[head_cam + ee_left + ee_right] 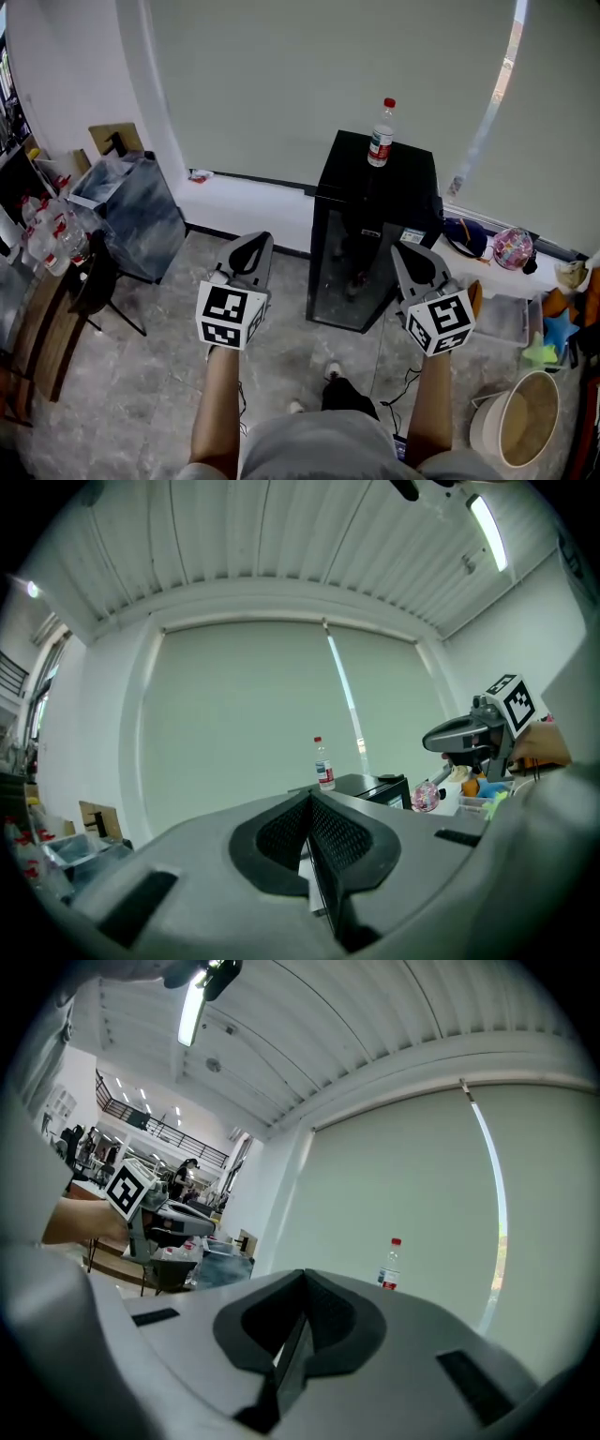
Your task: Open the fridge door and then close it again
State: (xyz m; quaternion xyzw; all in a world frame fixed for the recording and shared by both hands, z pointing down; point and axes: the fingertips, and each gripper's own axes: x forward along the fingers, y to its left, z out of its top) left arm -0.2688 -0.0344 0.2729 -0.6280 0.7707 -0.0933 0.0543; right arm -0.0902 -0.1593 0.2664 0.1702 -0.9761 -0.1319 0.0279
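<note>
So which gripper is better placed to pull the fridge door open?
Right, probably. The right gripper lines up with the fridge front; the left gripper is off to its side. Both shut, empty, short of it. Handle side can't be made out.

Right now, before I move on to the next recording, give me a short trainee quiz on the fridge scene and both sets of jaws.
1. True or false: the left gripper has its jaws wide apart.
2. Multiple choice: what stands on top of the fridge? A) a mug B) a red-capped bottle C) a cardboard box
3. Short answer: does the right gripper hold anything?

Key: 1 false, its jaws are together; 2 B; 3 no, its jaws are together with nothing between them.
</note>
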